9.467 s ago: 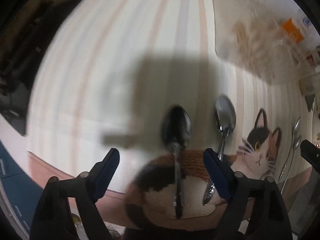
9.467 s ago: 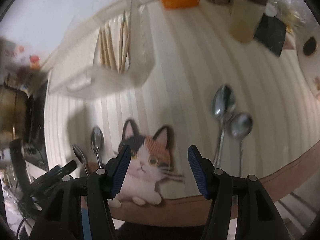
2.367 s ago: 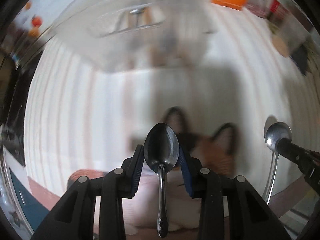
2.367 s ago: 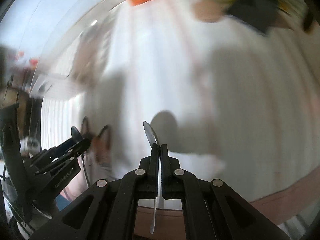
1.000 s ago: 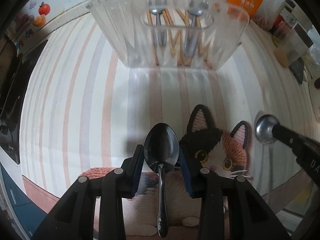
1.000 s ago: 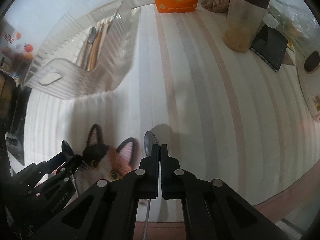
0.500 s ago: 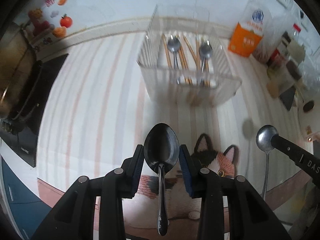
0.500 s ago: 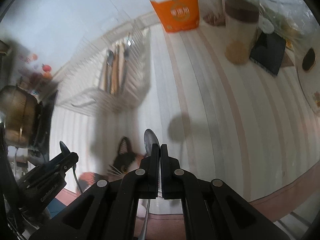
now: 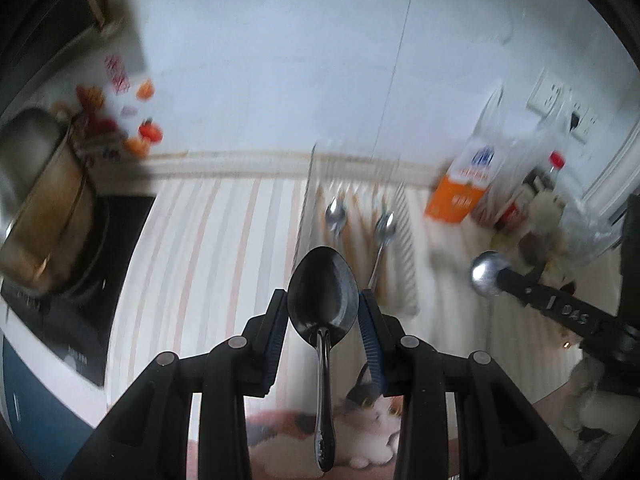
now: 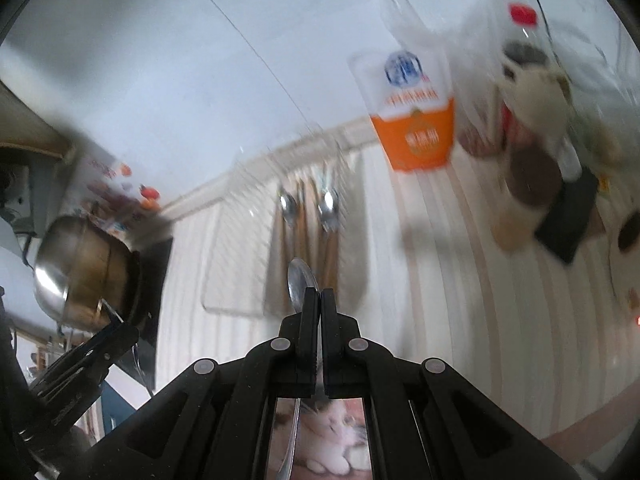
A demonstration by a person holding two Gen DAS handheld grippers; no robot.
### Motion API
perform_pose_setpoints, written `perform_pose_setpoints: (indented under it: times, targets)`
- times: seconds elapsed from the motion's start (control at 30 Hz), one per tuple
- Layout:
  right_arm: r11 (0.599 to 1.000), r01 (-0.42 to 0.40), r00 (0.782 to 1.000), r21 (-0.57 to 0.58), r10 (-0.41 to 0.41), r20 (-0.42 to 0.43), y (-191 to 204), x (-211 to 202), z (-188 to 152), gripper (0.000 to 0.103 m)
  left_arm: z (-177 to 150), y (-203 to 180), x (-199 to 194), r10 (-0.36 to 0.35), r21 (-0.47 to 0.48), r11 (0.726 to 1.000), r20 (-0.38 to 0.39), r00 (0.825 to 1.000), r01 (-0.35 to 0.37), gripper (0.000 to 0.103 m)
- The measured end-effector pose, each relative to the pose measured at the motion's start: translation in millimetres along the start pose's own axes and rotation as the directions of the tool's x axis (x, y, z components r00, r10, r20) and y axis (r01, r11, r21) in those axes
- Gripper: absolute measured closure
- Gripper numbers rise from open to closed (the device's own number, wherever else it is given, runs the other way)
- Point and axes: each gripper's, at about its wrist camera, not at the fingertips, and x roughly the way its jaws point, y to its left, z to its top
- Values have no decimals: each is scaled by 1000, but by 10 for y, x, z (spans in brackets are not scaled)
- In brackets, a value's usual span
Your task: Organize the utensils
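My left gripper [image 9: 323, 307] is shut on a dark spoon [image 9: 322, 292], its bowl flat between the blue pads and its handle hanging down toward the camera. My right gripper [image 10: 320, 300] is shut edge-on on a silver spoon [image 10: 299, 282]; the same spoon's bowl [image 9: 485, 273] shows at the right of the left wrist view. Both are high above the striped counter. Ahead stands a clear plastic utensil tray [image 9: 394, 240] [image 10: 240, 256] with two spoons [image 9: 335, 213] and wooden chopsticks [image 10: 300, 224] in it.
A steel pot [image 9: 44, 200] [image 10: 84, 268] sits on a black stove at the left. An orange-and-white carton [image 9: 460, 188] [image 10: 416, 120], jars and bags crowd the back right. A cat-shaped mat [image 9: 360, 432] lies below near the counter's front edge.
Both grippers have risen well above the counter and tipped up, each still gripping its spoon. The tray and mat look smaller and lower; the wall fills the top.
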Motion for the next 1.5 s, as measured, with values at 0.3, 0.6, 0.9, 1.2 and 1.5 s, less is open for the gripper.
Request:
perform_pose_setpoints:
  times: [0.3,0.6,0.9,1.2,1.5]
  targets:
    - [1000,-15,1000,2,15,-11,200,473,719,102,852,-39,457,-56,11,998,-55,997,57,71]
    - [1000,17,993,0,-17,-116,134,1275,919,98,980,11,1253,-2,12,1000,-203,979,4,70]
    - [981,149,983,-127,-161,-91,88,1135,689,47,612,180,1120,144,-33,988,-105,984,-148,26]
    - [904,338,937,-263,-349,2,187,792,60,0,52,234,809,209,-41,977,-42,977,-211,0]
    - [903,372,928,-216,-359,99,478,38,-422,0,-267,279,137,168,-9,986,31,985,-168,0]
